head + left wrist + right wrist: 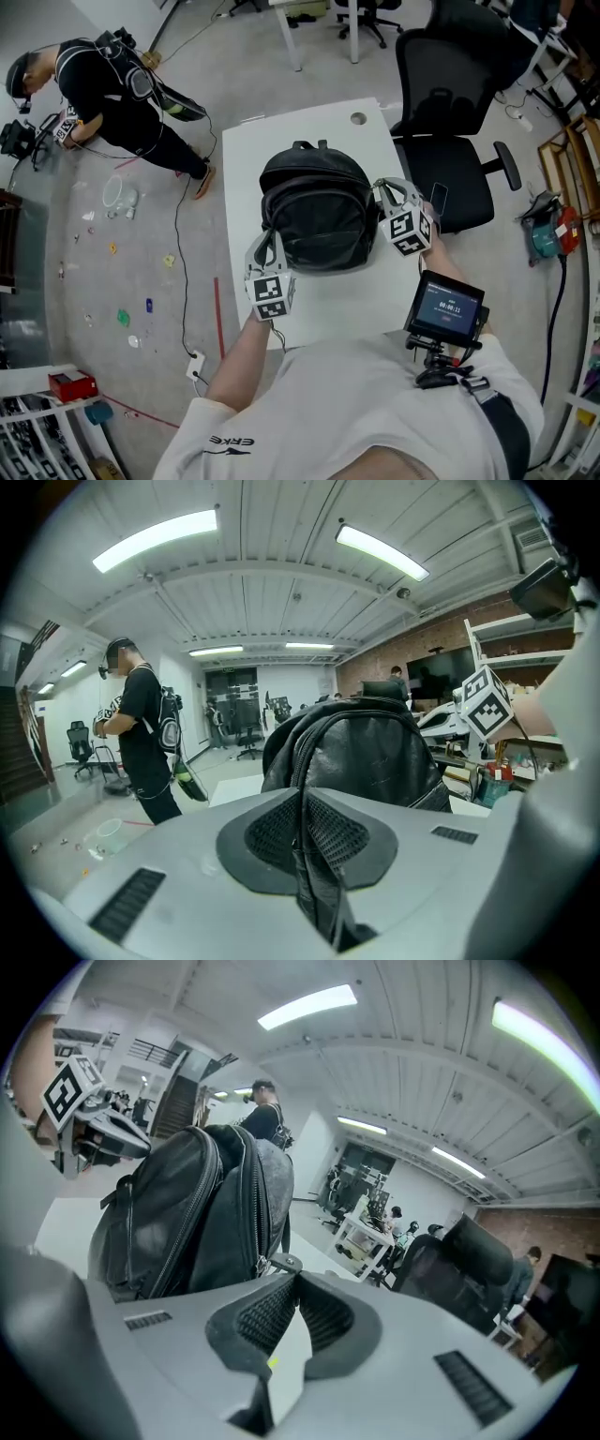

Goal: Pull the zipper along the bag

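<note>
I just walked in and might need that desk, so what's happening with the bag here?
A person holds a gripper in each hand and works on a black backpack that stands on the white table. The left gripper is clamped on a black strap of the bag, which steadies it. The right gripper has its tips closed at the metal zipper pull on the bag's other side, apparently ready to draw it along the zipper.
</note>
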Demonstrator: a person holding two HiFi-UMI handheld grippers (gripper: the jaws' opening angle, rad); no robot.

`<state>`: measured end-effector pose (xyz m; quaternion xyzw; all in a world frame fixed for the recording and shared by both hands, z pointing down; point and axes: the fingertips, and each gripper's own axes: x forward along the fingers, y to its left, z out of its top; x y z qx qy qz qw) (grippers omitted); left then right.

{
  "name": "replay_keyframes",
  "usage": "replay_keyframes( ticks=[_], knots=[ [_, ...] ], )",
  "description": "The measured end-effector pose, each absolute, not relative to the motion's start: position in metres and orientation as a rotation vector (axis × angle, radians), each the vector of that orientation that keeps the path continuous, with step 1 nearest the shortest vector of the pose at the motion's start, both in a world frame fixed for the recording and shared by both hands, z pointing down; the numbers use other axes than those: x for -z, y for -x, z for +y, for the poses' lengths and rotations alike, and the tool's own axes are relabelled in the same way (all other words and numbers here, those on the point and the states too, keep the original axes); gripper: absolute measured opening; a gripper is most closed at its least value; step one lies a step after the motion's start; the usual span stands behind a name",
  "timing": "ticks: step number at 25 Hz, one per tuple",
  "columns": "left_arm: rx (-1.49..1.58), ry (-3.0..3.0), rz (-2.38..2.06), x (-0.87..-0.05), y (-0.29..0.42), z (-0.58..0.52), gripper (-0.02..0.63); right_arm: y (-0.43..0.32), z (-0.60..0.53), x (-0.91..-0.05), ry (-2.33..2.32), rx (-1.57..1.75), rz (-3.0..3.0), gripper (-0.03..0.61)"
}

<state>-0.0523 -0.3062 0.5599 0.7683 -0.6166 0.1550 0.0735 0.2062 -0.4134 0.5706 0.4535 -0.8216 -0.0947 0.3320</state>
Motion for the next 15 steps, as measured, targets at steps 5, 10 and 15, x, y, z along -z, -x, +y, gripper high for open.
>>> replay_keyframes(
  ticks=[5, 10, 15],
  knots=[
    [-0.453, -2.346, -1.810, -0.562, 0.052, -0.308, 0.005, -0.204, -0.414, -0.554, -1.268, 0.196, -2.156, 0.015],
    [-0.430, -2.371, -1.782, -0.561, 0.053, -0.309, 0.005, -0.200, -0.412, -0.537, -1.333, 0.209, -2.139, 0.015],
    [-0.430, -2.399, -1.751, -0.563, 0.054, -0.304, 0.005, -0.194, -0.408, -0.520, -1.386, 0.224, -2.112, 0.015]
  ],
)
